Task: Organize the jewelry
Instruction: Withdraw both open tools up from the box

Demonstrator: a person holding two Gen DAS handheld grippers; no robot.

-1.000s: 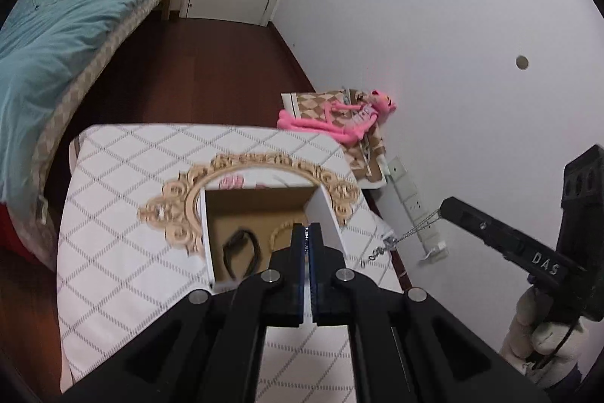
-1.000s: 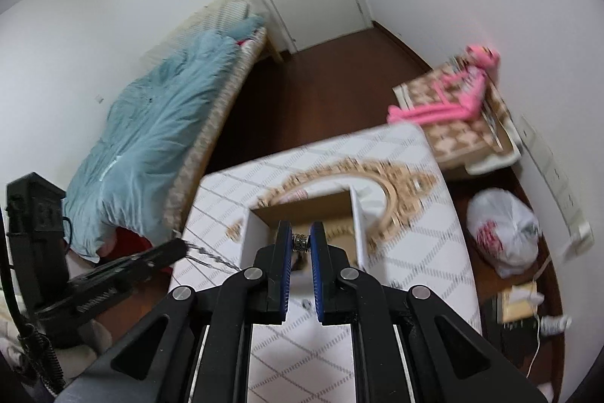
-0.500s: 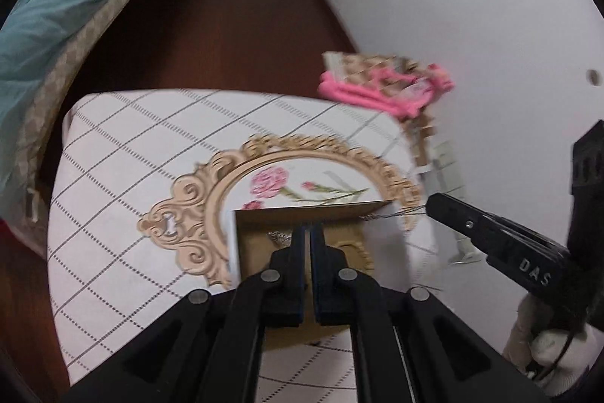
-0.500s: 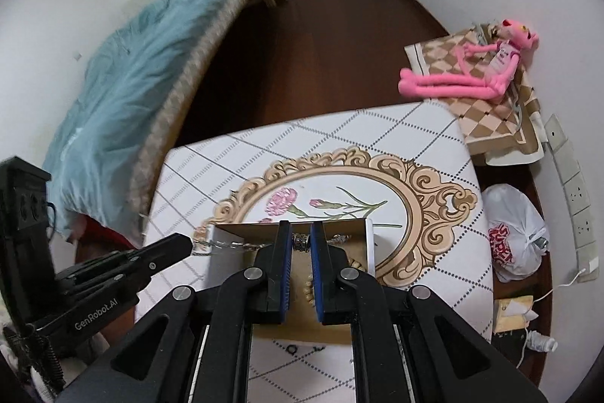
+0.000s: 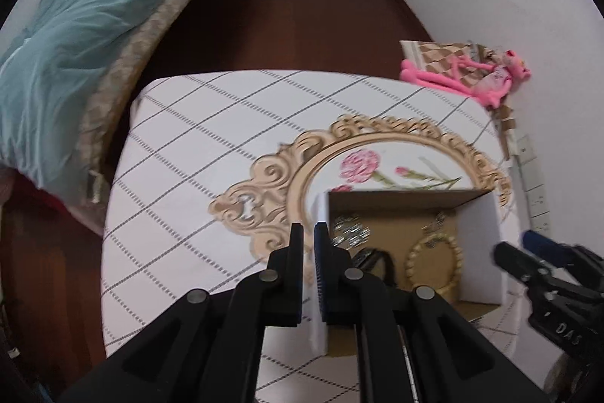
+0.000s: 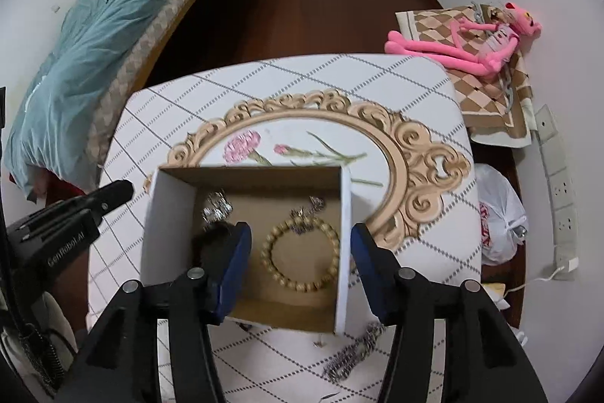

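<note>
On the diamond-print tablecloth (image 6: 415, 93) the cardboard box (image 6: 170, 214) holds a beaded bracelet (image 6: 302, 252) — right gripper (image 6: 300, 263) spread wide above it, left gripper (image 5: 307, 252) nearly pressed together and empty — so I'd guess the loose chain (image 6: 351, 354) comes next.

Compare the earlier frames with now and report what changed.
The right gripper has opened, letting go of the chain it and the left gripper held stretched between them; a silver chain now lies in the box. Both grippers came down over the box. The bead bracelet stayed inside, the box unmoved.
</note>
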